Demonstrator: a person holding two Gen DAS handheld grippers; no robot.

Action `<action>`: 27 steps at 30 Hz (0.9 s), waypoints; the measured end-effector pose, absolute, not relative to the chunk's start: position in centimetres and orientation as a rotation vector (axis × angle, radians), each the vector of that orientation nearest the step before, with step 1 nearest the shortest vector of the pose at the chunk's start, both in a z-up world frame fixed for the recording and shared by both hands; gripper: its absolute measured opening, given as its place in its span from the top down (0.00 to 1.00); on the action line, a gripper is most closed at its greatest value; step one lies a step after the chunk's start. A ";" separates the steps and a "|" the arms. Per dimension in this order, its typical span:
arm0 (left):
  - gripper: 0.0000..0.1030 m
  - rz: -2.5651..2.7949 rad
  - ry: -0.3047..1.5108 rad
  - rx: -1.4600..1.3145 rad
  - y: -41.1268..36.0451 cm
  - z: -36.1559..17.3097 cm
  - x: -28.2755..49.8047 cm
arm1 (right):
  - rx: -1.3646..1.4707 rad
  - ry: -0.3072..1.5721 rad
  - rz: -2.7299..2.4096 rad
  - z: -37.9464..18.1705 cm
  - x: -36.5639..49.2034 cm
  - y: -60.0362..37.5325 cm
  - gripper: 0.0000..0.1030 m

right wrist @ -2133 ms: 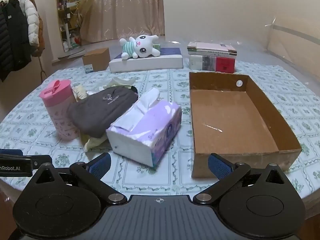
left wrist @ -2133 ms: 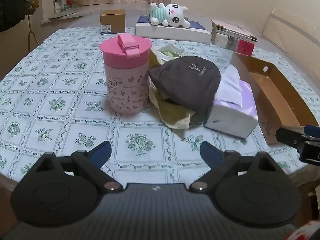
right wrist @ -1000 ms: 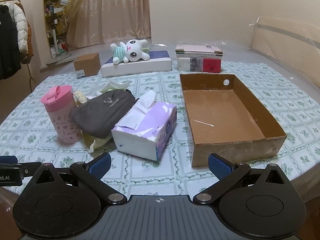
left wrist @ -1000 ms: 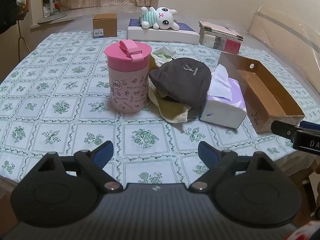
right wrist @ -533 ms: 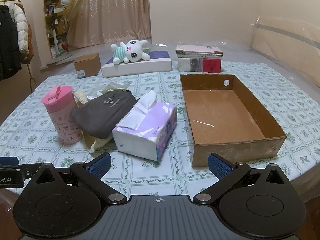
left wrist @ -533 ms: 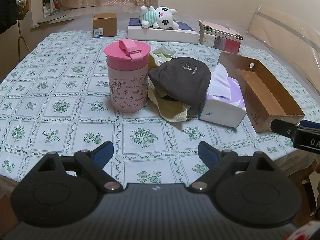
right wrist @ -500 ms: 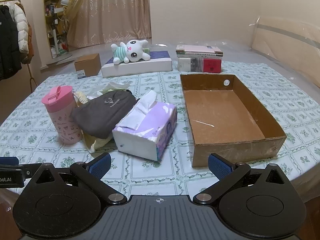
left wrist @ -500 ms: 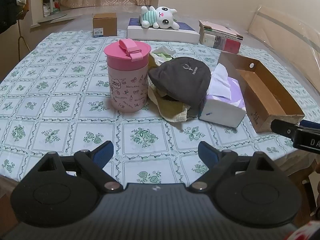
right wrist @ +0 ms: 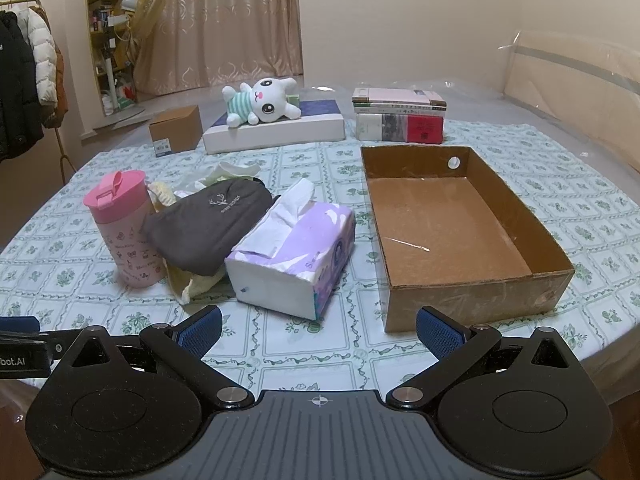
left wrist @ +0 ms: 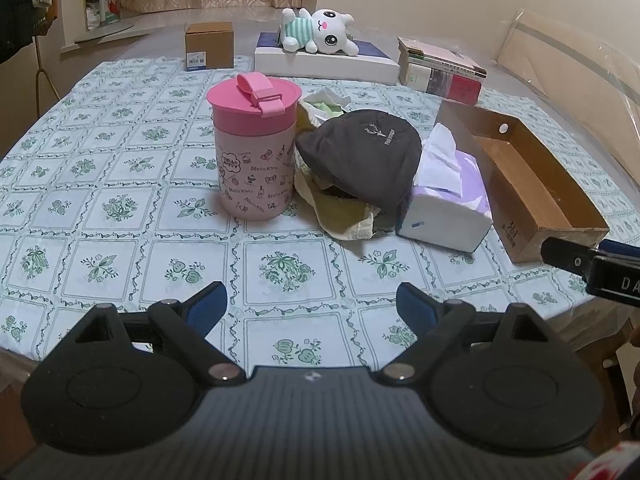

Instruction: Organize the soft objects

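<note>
- The left gripper (left wrist: pixel 312 306) hovers over the near table edge, jaws wide apart and empty.
- The dark beanie (left wrist: pixel 362 158) lies well ahead of it, between the pink cup (left wrist: pixel 254 152) and the tissue pack (left wrist: pixel 448 200).
- The right gripper (right wrist: pixel 318 330) also gapes empty, short of the cardboard box (right wrist: pixel 472 292).

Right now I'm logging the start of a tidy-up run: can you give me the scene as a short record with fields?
surface: table with a green floral cloth
container: cardboard box, open top, nothing in it
soft items: dark grey beanie lying over a yellowish cloth; purple tissue pack beside it; plush bunny on a flat white box at the far edge
hard item: pink lidded cup, upright
left gripper: open, holds nothing
right gripper: open, holds nothing
</note>
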State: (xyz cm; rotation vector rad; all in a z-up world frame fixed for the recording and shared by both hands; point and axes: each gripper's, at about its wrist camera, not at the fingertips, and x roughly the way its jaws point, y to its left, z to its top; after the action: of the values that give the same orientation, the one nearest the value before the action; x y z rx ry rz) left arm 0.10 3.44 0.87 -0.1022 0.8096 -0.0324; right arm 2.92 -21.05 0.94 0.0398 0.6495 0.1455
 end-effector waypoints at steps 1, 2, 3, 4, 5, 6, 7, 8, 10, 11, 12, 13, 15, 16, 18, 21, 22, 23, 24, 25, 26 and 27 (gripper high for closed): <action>0.12 -0.032 0.810 -0.102 3.4 0.9 0.1 | 0.040 0.650 0.146 0.9 2.9 -21.0 0.01; 0.12 -0.032 0.810 -0.101 3.4 0.8 0.1 | 0.040 0.649 0.145 0.9 2.9 -21.1 0.01; 0.12 -0.033 0.811 -0.101 3.4 0.9 0.1 | 0.040 0.650 0.146 0.9 2.9 -21.0 0.01; 0.12 -0.033 0.811 -0.100 3.4 0.8 0.1 | 0.041 0.651 0.146 0.9 2.9 -21.0 0.01; 0.12 -0.033 0.812 -0.100 3.3 0.8 0.1 | 0.041 0.651 0.146 0.9 2.9 -21.0 0.01; 0.12 -0.033 0.813 -0.100 3.3 0.7 0.2 | 0.042 0.652 0.146 0.9 3.0 -21.0 0.01; 0.12 -0.033 0.814 -0.100 3.2 0.7 0.2 | 0.042 0.652 0.146 0.9 3.0 -21.0 0.01; 0.12 -0.033 0.814 -0.100 3.2 0.7 0.2 | 0.042 0.652 0.146 0.9 3.0 -21.0 0.01; 0.12 -0.034 0.815 -0.101 3.2 0.7 0.2 | 0.043 0.652 0.146 0.8 3.0 -21.0 0.01; 0.12 -0.033 0.815 -0.100 3.2 0.6 0.2 | 0.042 0.653 0.146 0.8 3.0 -21.0 0.01; 0.12 -0.034 0.816 -0.101 3.2 0.6 0.2 | 0.042 0.655 0.146 0.8 3.0 -21.0 0.01; 0.12 -0.035 0.816 -0.102 3.2 0.6 0.2 | 0.042 0.656 0.146 0.8 3.0 -21.0 0.01; 0.12 -0.035 0.818 -0.102 3.2 0.6 0.2 | 0.043 0.655 0.146 0.8 3.0 -21.0 0.01; 0.12 -0.035 0.818 -0.101 3.2 0.6 0.3 | 0.043 0.656 0.146 0.7 2.9 -21.0 0.01; 0.12 -0.036 0.820 -0.102 3.1 0.5 0.3 | 0.042 0.656 0.146 0.8 3.0 -21.0 0.01; 0.12 -0.036 0.821 -0.101 3.1 0.5 0.4 | 0.044 0.661 0.147 0.6 3.0 -21.1 0.01; 0.12 -0.036 0.821 -0.102 3.1 0.5 0.4 | 0.043 0.662 0.147 0.6 3.0 -21.0 0.01; 0.12 -0.036 0.822 -0.102 3.1 0.5 0.4 | 0.043 0.663 0.147 0.5 3.1 -21.0 0.01; 0.12 -0.037 0.822 -0.104 3.1 0.5 0.4 | 0.043 0.665 0.148 0.5 3.1 -21.1 0.01; 0.12 -0.037 0.823 -0.106 3.1 0.5 0.4 | 0.042 0.666 0.148 0.5 3.2 -21.1 0.01; 0.12 -0.038 0.823 -0.106 3.1 0.5 0.4 | 0.042 0.667 0.149 0.5 3.3 -21.0 0.01; 0.12 -0.039 0.824 -0.107 3.2 0.5 0.4 | 0.042 0.669 0.149 0.5 3.4 -21.0 0.01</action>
State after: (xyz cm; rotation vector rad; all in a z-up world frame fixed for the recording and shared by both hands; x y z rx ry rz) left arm 0.43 3.15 0.46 -0.1069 0.8237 -0.0392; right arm 3.36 -21.01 0.46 0.0415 0.6687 0.1490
